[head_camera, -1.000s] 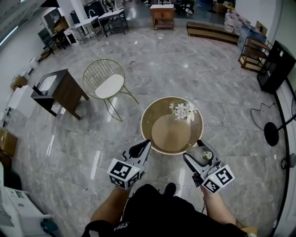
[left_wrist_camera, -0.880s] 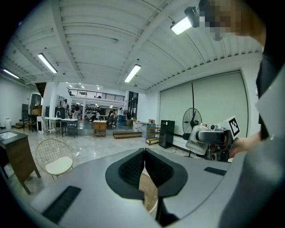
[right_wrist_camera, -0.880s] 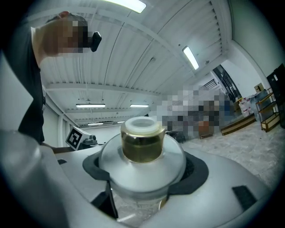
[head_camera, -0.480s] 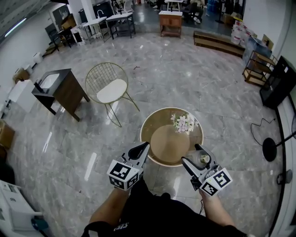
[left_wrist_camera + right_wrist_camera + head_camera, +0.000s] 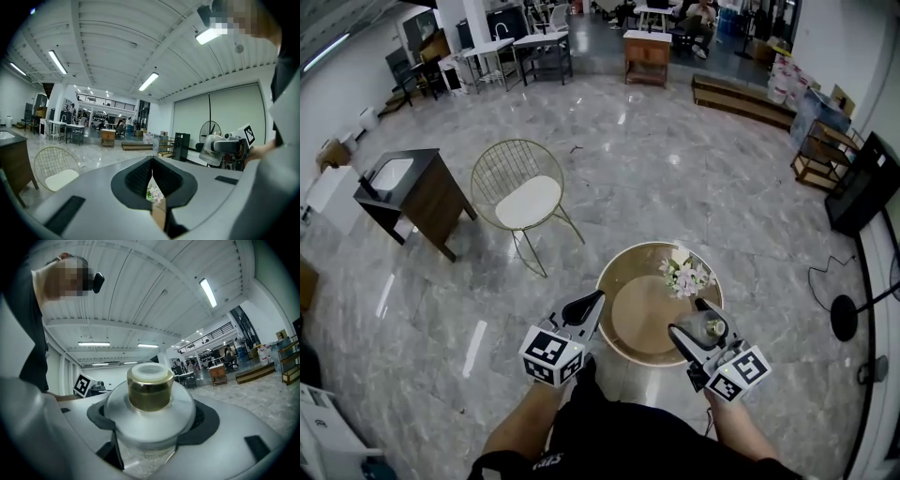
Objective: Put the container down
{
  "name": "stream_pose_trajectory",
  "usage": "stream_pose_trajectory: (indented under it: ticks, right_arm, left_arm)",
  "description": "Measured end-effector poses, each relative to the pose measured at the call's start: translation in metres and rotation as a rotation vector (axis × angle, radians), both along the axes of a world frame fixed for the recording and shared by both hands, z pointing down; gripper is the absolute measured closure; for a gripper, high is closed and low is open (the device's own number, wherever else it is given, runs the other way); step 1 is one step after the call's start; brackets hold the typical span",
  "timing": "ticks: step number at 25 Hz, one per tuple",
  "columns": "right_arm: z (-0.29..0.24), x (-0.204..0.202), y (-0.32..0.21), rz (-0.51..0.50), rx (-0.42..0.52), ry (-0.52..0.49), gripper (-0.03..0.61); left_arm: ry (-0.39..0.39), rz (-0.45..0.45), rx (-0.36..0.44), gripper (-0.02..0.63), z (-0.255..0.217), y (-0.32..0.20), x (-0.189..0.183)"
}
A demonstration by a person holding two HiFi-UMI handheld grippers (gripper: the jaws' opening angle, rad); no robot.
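In right gripper [image 5: 694, 323], container [image 5: 150, 391].

Container [image 5: 149, 420]: in the right gripper view the lid and gold neck are exposed. The clear body below is covered by the jaws of the right gripper [image 5: 151, 441] and cut off by the bottom edge, so its contents cannot be determined.

Round table [image 5: 158, 216]: in the left gripper view only a sliver shows below the closed jaws of the left gripper [image 5: 151, 171], along with part of the flowers [image 5: 153, 194].

Head view:
- The left forearm [image 5: 520, 427] and right forearm [image 5: 741, 427] are cut off by the bottom edge.
- The pole of the black floor stand [image 5: 846, 317] runs off the right edge.
- The figures [image 5: 698, 11] at the far end are too small to resolve.
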State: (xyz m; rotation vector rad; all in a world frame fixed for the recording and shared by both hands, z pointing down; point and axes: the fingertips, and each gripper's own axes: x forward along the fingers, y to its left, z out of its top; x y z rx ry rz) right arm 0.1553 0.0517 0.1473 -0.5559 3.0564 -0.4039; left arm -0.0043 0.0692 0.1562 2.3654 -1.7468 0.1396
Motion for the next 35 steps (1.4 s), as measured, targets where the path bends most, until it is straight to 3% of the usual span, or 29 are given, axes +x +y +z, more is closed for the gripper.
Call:
stream_pose_trajectory:
  ticks: [8,14,20,28,35]
  right_arm:
    - [-0.008,-0.107,-0.048,0.094,-0.02,-0.03,0.236]
    - [0.001,-0.145,-0.076,0.151,-0.031,-0.011,0.236]
    - [0.025,-0.143,-0.101,0.17,-0.038,0.053,0.236]
    - [0.064,-0.119,-0.139,0.124,-0.055,0.08,0.236]
    - [0.107,-0.106,-0.164,0.11,-0.093,0.121,0.236]
  left_arm:
    - [-0.018,0.048,0.005,0.598,-0.005,-0.045,-0.126]
    - [-0.026,0.071,-0.028,0.597,0.011,-0.082,-0.174]
    - [-0.002,0.113,-0.071,0.598,0.037,-0.121,-0.159]
    - [-0.018,0.136,-0.13,0.597,0.058,-0.162,-0.113]
    - [-0.035,0.14,-0.175,0.598,0.094,-0.185,-0.099]
